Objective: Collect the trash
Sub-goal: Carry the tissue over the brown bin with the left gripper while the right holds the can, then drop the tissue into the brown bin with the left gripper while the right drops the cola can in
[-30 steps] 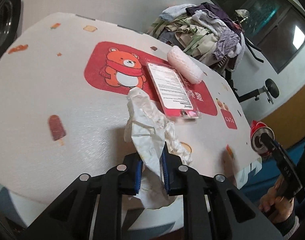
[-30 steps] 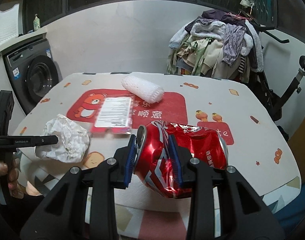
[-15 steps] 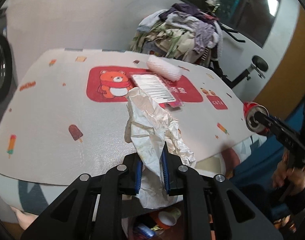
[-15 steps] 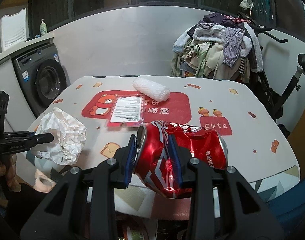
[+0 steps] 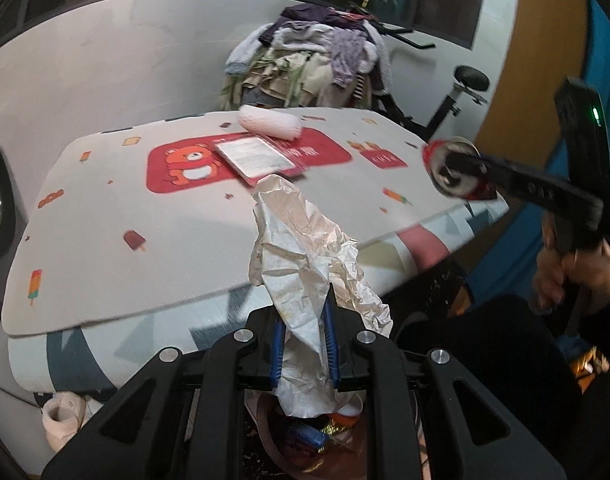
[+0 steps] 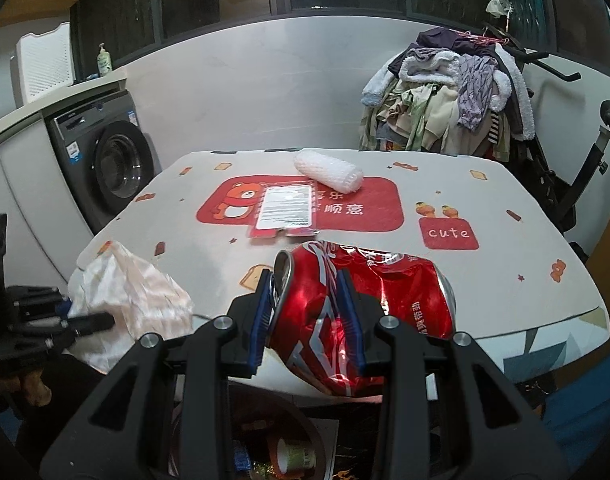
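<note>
Crumpled white paper (image 5: 305, 276) sits pinched between the blue pads of the left gripper (image 5: 305, 340), its creased bulk rising above the fingertips and a loose tail hanging below them. Beneath that tail lies an open bin (image 5: 305, 440) holding colourful wrappers. In the right wrist view the same paper (image 6: 129, 300) is blurred at the left edge, carried off the near edge of the table.

A crushed red aluminium soda can (image 6: 357, 312) is clamped by the right gripper (image 6: 305, 312); the blue pads press its dented side near the open top, and the body sticks out to the right. A bin with a small cup in it (image 6: 289, 452) shows below.

Beyond both grippers stands a table with a pale cartoon-print cloth (image 6: 485, 208). On its red bear panel rest a flat pink-edged package with a white label (image 6: 285, 210) and, just behind it, a white foam-net sleeve (image 6: 329, 170). A heap of clothes (image 6: 445, 92) and a grey washing machine (image 6: 105, 160) stand behind the table.
</note>
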The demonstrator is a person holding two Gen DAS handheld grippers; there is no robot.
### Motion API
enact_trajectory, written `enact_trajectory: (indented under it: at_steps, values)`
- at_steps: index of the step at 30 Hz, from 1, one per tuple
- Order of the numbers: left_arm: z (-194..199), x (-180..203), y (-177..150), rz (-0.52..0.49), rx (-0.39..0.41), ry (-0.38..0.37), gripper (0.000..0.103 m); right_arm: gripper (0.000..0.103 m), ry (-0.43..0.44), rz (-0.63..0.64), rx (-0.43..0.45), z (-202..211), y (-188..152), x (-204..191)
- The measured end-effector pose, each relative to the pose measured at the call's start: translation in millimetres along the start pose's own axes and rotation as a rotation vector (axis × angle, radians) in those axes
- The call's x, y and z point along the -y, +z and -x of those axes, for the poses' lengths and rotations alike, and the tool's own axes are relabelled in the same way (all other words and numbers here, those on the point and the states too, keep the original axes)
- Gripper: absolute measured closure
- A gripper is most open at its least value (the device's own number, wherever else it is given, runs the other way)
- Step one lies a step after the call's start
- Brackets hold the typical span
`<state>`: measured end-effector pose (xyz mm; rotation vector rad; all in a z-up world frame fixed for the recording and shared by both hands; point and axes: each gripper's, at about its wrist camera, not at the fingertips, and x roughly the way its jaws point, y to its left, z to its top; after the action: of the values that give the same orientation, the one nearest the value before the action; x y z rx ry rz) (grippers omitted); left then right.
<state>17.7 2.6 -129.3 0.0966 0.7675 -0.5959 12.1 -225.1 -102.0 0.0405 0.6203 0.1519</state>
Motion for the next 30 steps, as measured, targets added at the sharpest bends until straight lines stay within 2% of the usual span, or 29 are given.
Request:
enact_trajectory:
  at_steps: [6, 11, 13, 14, 16, 19, 21, 24, 30]
  values:
    - [-10.8, 15.0, -33.2, -0.050, -0.068, -0.015, 0.086, 0.068, 0.019, -0.011, -0.023, 5.5, -17.2, -0.6]
    - [-22.2, 18.0, -44.2, -0.063, -0.111, -0.025, 0.084, 0.068, 0.024, -0.027, -0.044, 2.0, -24.8, 2.0]
    - [-25.6, 17.7, -45.1, -0.051, -0.123, -0.040, 0.061, 0.068, 0.026, -0.030, -0.047, 1.0, -25.8, 2.3]
    - [-26.1, 16.7, -45.2, -0.040, -0.122, -0.051, 0.041, 0.068, 0.027, -0.030, -0.050, 0.5, -26.5, 1.9]
    - [-23.0, 14.8, -44.5, -0.020, -0.097, -0.061, 0.037, 0.068, 0.032, -0.030, -0.054, -0.1, -28.2, 1.1]
    - [-18.4, 14.0, -41.5, -0.017, -0.086, -0.036, 0.030, 0.068, 0.045, -0.024, -0.068, -1.4, -33.1, -2.5]
    - [-8.7, 12.7, -36.9, -0.015, -0.051, -0.021, 0.018, 0.068, 0.057, -0.016, -0.082, -3.0, -37.5, -6.0]
    - [7.5, 7.7, -29.8, 0.002, 0.010, 0.023, 0.009, 0.068, 0.076, -0.010, -0.109, -6.6, -45.4, -11.5]
    - [17.9, -8.2, -21.3, 0.045, 0.045, 0.073, 0.006, 0.068, 0.117, -0.003, -0.181, -19.8, -65.0, -26.3]
